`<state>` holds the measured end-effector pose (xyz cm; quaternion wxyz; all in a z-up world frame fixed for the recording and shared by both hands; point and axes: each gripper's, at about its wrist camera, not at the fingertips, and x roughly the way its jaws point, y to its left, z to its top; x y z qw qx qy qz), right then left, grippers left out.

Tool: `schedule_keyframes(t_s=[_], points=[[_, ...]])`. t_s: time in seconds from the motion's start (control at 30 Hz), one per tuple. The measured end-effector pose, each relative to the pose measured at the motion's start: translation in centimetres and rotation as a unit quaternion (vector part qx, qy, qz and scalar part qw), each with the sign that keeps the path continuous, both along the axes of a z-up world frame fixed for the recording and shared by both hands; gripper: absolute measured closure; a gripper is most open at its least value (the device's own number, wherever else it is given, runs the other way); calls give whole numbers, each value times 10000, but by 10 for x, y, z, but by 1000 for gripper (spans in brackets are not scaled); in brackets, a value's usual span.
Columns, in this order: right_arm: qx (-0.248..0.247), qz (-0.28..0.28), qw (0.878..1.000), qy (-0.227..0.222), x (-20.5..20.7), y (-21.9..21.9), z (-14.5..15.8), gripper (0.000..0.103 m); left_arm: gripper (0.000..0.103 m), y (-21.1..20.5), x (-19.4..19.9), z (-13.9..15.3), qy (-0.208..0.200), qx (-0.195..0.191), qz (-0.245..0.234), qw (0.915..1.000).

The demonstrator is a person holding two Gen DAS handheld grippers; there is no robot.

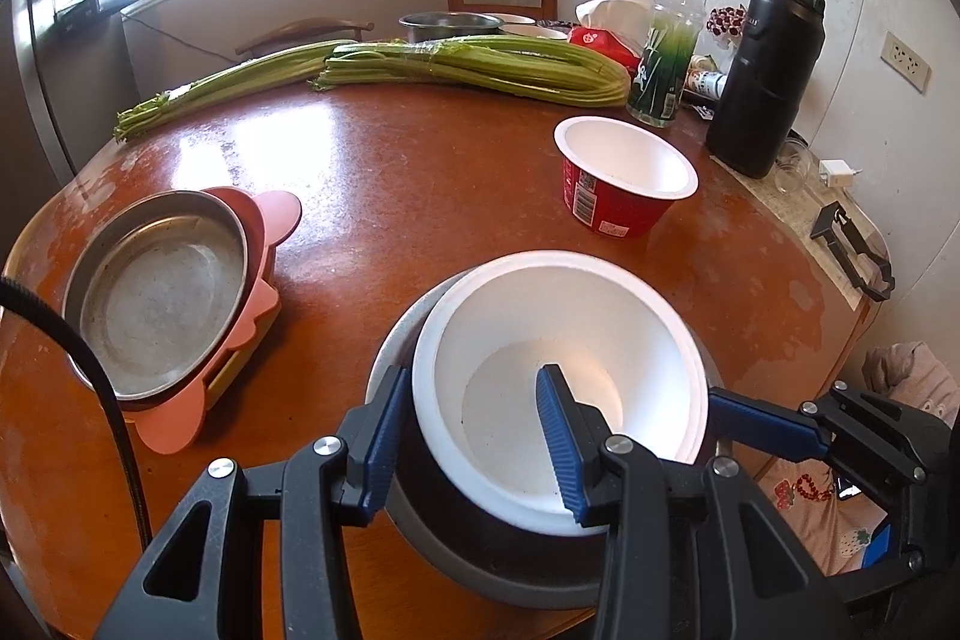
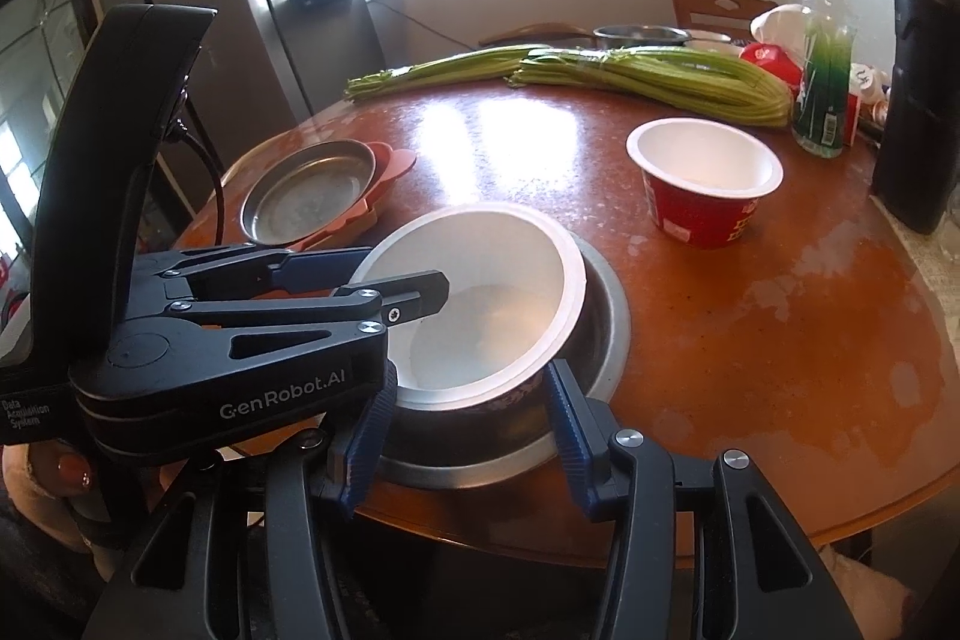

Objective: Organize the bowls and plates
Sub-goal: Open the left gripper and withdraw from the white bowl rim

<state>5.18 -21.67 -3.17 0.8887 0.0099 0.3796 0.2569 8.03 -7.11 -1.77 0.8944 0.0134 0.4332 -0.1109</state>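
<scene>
Left tool (image 1: 474, 436) spread wide, straddling the near rim of a white bowl (image 1: 558, 340): one finger inside, one outside. The bowl sits tilted in a steel bowl (image 2: 600, 316) on the worktop (image 1: 420, 196). Right tool (image 2: 474, 436) spread, just short of the steel bowl. Beyond: red cup (image 1: 624, 178); left: steel plate (image 1: 156, 292) on pink tray (image 1: 270, 220).

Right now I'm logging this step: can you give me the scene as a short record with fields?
white bowl: tilted, sits inside metal bowl
left gripper: open, straddling the white bowl's rim
right gripper: open, at the metal bowl's near edge
metal plate: on pink tray, left side
red cup: upright, alone
table: celery at back
</scene>
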Motion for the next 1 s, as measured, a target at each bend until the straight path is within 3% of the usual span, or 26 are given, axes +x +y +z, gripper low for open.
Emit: schedule_keyframes(t_s=[0.5, 0.77, 0.87, 1.0], points=[[-47, -286, 9995, -83, 3, -14, 5, 48, 53, 6, -5, 8, -39, -44, 57, 10000], [79, -379, 9991, -177, 1, -22, 11, 45, 47, 8, -13, 20, -226, -101, -8, 9997], [-109, -528, 9979, -371, -1, -23, 16, 44, 45, 11, -14, 24, -284, -193, 4, 9994], [88, -562, 9979, -315, 1, -32, 17, 44, 44, 13, -17, 31, -392, -184, 38, 9991]])
